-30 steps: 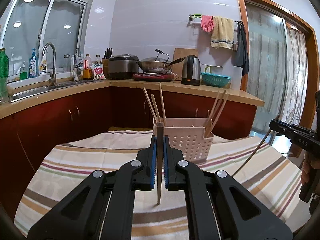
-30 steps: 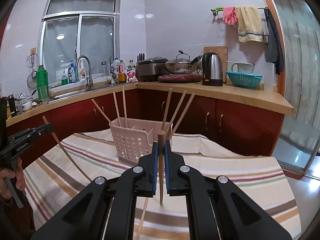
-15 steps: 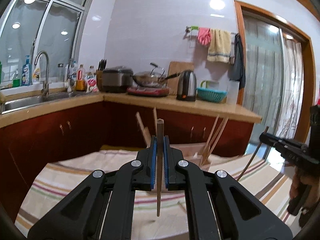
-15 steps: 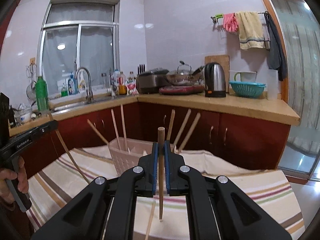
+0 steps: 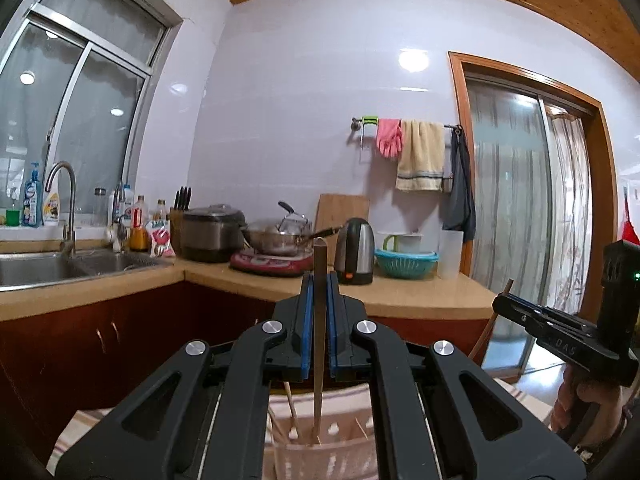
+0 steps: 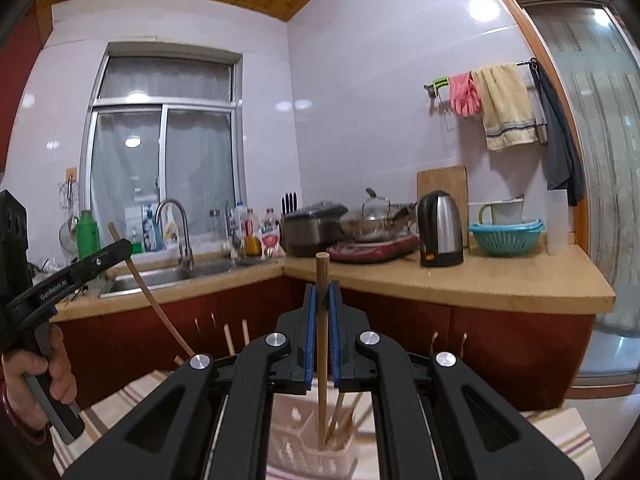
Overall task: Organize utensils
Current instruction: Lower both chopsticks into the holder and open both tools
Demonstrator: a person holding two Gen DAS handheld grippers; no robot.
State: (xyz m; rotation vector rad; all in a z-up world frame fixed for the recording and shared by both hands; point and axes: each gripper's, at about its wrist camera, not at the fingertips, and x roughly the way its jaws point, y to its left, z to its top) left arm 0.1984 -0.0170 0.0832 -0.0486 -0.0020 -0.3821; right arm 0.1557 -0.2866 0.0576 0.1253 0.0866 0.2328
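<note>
My left gripper (image 5: pixel 319 280) is shut on a wooden chopstick (image 5: pixel 319 344) held upright, its lower tip inside the pale perforated utensil basket (image 5: pixel 320 456) just below the fingers. My right gripper (image 6: pixel 321 292) is shut on a second wooden chopstick (image 6: pixel 322 360), also upright, its tip down in the same basket (image 6: pixel 312 456) among several other chopsticks (image 6: pixel 340 424). Each gripper also shows at the edge of the other's view, the right one (image 5: pixel 560 332) and the left one (image 6: pixel 68 276), both holding their sticks.
The basket stands on a striped cloth (image 6: pixel 560 436) over the table. Behind is a kitchen counter (image 5: pixel 400 296) with a sink (image 5: pixel 48 268), rice cooker (image 5: pixel 212 232), wok (image 5: pixel 280 236), kettle (image 5: pixel 356 256) and teal colander (image 5: pixel 406 262). A glass door (image 5: pixel 516 216) is at right.
Both grippers have moved forward over the basket and tilted up, bringing the chopstick tips from above the cloth down into the basket. Both stayed shut on their sticks.
</note>
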